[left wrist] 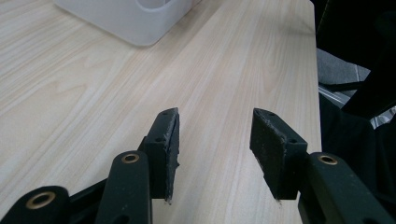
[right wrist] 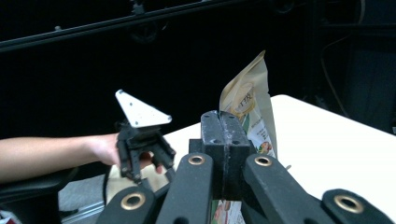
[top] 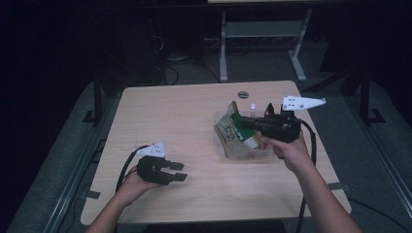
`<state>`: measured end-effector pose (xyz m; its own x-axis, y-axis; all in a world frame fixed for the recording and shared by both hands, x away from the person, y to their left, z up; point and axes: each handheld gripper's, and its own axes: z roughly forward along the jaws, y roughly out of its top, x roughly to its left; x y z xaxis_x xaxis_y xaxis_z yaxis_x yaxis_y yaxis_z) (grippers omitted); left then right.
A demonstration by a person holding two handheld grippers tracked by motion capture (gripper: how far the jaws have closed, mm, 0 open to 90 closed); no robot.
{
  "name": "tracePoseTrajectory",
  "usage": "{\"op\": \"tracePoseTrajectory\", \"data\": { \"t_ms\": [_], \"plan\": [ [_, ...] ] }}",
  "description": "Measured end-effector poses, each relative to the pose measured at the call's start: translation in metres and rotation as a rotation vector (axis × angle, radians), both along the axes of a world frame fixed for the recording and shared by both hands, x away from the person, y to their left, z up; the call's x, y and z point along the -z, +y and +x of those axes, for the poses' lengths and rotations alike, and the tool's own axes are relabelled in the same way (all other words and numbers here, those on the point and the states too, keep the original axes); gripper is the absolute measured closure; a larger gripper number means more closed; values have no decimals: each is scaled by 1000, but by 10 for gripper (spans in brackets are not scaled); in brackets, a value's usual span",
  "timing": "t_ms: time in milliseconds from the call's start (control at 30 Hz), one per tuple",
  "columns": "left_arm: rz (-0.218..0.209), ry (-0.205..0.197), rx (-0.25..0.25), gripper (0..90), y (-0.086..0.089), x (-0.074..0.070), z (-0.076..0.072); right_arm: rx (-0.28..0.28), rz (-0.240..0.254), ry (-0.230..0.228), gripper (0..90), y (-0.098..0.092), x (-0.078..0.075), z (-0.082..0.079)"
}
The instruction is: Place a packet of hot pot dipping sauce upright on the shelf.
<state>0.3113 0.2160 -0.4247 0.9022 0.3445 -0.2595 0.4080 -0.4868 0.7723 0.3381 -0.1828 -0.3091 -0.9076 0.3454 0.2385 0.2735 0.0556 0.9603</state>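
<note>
Right fingers: pressed together on the top edge of a snack bag (right wrist: 252, 112), the right gripper (top: 248, 124) holding it up in a person's hand.
Left fingers: spread with nothing between them, the left gripper (top: 179, 171) low over the bench (top: 184, 111) near its front left corner.
Snack bag: tan with a green panel, tilted, its lower part over a clear plastic box (top: 243, 150) on the right half of the bench.
Small bottle: white-capped bottle (top: 252, 109) upright just behind the bag.
Background: dark floor and a white table frame (top: 262, 43) beyond the bench.
</note>
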Motion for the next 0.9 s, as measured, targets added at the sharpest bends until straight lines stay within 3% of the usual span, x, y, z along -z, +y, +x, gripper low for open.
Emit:
{"op": "tracePoseTrajectory", "data": {
  "t_ms": [300, 900],
  "plan": [
    [0, 4, 3, 520, 0, 1, 0, 77, -2, 3, 900, -7, -2, 19],
    [15, 8, 20, 520, 1, 2, 2, 175, -16, 45, 900, -4, 19, 43]
  ]
}}
